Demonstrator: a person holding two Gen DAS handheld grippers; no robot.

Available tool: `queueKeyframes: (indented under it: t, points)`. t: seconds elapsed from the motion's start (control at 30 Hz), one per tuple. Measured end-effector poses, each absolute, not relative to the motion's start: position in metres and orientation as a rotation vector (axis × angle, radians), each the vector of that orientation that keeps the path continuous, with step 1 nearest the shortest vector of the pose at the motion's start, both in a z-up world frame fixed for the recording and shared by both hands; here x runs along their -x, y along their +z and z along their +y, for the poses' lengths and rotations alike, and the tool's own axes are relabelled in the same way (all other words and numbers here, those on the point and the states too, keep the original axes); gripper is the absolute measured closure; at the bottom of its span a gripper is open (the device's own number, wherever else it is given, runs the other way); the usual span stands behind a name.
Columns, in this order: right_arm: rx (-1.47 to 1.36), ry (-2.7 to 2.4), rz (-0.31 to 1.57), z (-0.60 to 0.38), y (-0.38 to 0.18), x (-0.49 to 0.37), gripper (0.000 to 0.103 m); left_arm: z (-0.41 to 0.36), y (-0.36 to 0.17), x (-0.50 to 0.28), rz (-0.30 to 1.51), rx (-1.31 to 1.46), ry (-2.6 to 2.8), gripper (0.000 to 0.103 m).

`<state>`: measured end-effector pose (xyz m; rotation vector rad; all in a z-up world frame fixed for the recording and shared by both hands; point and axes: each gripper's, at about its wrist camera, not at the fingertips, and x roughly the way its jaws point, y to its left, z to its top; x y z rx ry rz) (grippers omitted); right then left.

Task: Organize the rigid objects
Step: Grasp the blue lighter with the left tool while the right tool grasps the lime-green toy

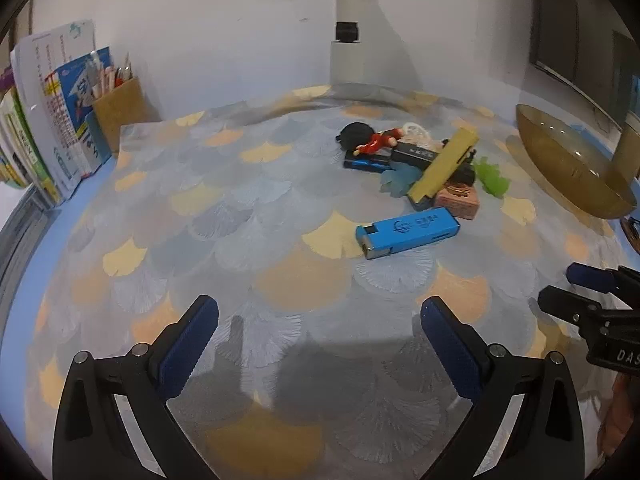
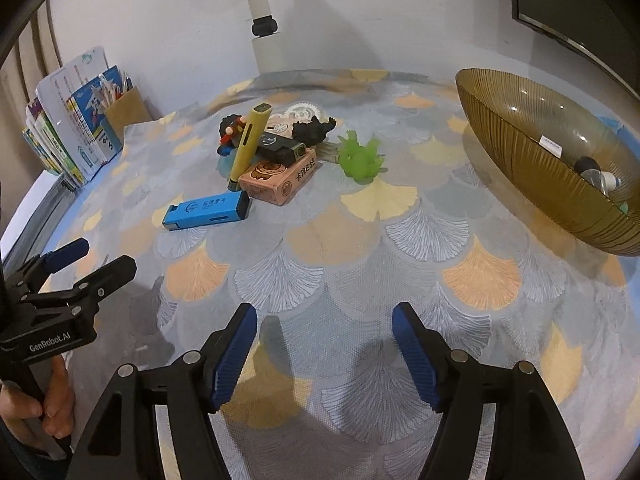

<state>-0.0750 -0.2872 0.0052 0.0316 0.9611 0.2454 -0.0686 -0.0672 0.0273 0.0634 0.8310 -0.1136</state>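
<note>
Both tools hang low over the table with nothing between their fingers. The left gripper [image 1: 319, 316] has its blue-padded jaws spread wide above the fan-patterned grey, peach and yellow tablecloth [image 1: 224, 240]. The right gripper [image 2: 325, 324] is parted too, a shade narrower, and shows in the left wrist view at about 3 o'clock, just beside its partner.

From the left wrist view the heap of small items sits at about 1 o'clock, well apart from both tools. Nearest lies a flat bright-blue rectangular case with white print [image 1: 408, 231], alone on the cloth, just short of the heap. Behind it a long yellow-green stick-shaped box [image 1: 446, 164] leans tilted across a black rectangular box [image 1: 416, 154] and touches a pink printed carton [image 1: 458, 200] at its lower end. A translucent green rubbery toy [image 1: 492, 178] lies just right of the carton. At the far side are a small red and black figurine [image 1: 370, 140] and a dark spiky toy [image 2: 314, 130], with a pale gear-shaped piece [image 2: 302, 111] behind them.

At 2 o'clock stands a large ribbed amber glass bowl [image 2: 516, 152], holding a few small things I cannot make out. At 10 o'clock, against the wall, upright books [image 1: 60, 120] flank a brown cardboard pen holder [image 1: 120, 108].
</note>
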Motion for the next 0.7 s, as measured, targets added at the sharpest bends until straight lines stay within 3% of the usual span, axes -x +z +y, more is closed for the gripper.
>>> queueKeyframes:
  t: [0.17,0.43,0.7]
  points:
    - [-0.049,0.236,0.964,-0.290,0.007,0.076,0.034,-0.062,0.031,0.062,0.882,-0.022,-0.266,0.002]
    - [-0.045,0.267,0.892,-0.286,0.067,0.069,0.034,-0.092,0.045,0.028,0.901,-0.274,-0.436,0.002]
    - [-0.210,0.210,1.022,-0.313,0.031,-0.012,0.039,-0.120,0.020,-0.016,0.973,-0.396,-0.513,0.003]
